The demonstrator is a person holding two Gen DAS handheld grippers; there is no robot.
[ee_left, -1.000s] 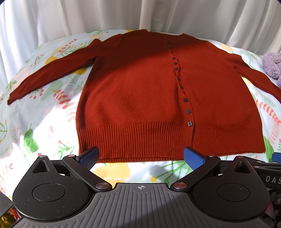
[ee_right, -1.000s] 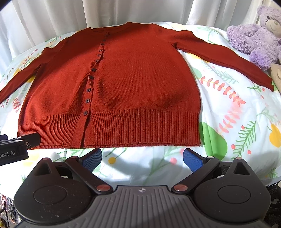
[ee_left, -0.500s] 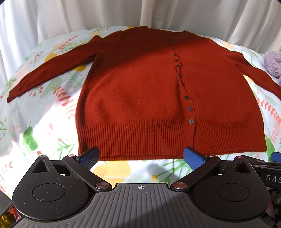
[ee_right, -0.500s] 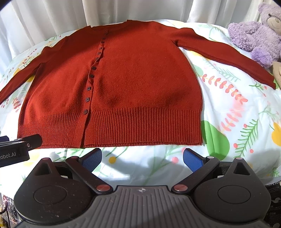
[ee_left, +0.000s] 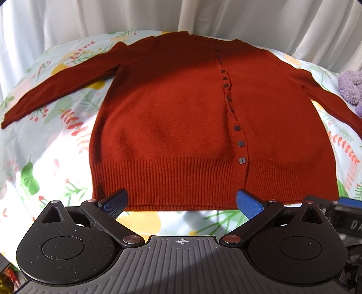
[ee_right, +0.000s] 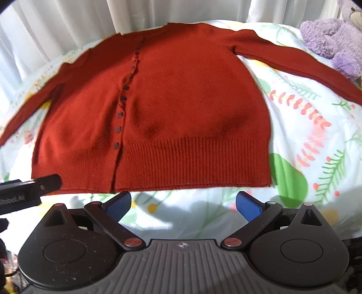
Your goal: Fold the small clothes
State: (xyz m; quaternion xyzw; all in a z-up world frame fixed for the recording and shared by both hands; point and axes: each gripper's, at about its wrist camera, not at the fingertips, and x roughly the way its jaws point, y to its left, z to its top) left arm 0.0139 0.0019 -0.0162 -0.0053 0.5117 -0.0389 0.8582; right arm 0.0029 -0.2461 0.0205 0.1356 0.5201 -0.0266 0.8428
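A rust-red buttoned cardigan (ee_left: 181,117) lies flat, front up, on a floral sheet (ee_left: 45,153), with both sleeves spread outward and the ribbed hem nearest me. It also shows in the right wrist view (ee_right: 181,101). My left gripper (ee_left: 182,202) is open and empty, its blue pads level with the hem's near edge. My right gripper (ee_right: 183,203) is open and empty, just short of the hem. The left gripper's body shows at the left edge of the right wrist view (ee_right: 27,192).
A purple plush bear (ee_right: 334,43) sits at the far right, close to the end of the right sleeve; it also shows in the left wrist view (ee_left: 350,88). White curtains (ee_left: 90,18) hang behind the sheet.
Both grippers have moved forward toward the cardigan's hem, so the garment looks larger and closer. Both stay open.
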